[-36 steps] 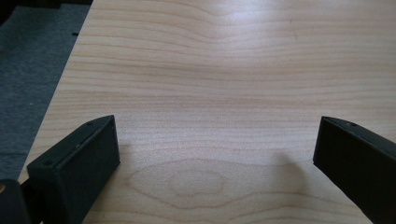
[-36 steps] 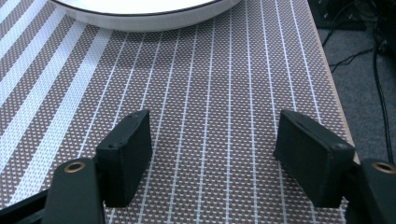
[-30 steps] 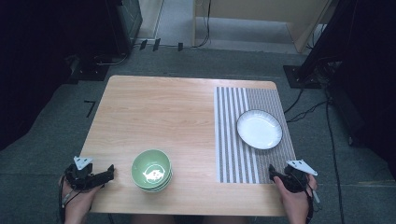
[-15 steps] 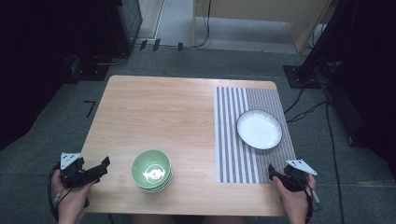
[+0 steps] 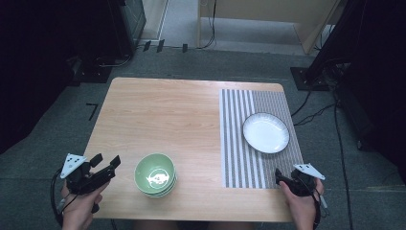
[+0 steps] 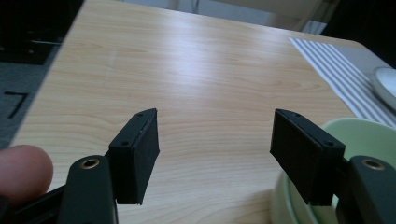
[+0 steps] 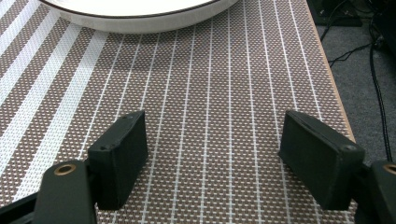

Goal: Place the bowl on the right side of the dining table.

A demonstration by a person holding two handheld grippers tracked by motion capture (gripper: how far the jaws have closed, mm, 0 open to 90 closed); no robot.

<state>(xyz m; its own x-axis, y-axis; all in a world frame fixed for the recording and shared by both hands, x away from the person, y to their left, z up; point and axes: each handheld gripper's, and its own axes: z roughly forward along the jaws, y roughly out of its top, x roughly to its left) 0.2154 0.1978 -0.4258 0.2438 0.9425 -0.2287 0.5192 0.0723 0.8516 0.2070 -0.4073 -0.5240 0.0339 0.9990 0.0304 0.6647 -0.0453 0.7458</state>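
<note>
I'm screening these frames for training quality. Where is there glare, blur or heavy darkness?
High view: the table is evenly lit, the surroundings fall into near-black, and a small glint sits inside the green bowl. Left gripper view: a pale sheen runs across the wood, and the bowl rim and fingertip are soft. Right gripper view: the mat weave is crisp, no glare.

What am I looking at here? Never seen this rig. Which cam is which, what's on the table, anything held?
No robot: a person holds a hand-held gripper in each hand. The high view looks down from above, showing the left hand-held gripper and the right hand-held gripper at the near edge of the wooden table. The other two pictures come from cameras riding on each gripper, looking along its black jaws. On the table sit stacked green bowls and a striped placemat carrying a white plate. Both grippers are open and hold nothing.
</note>
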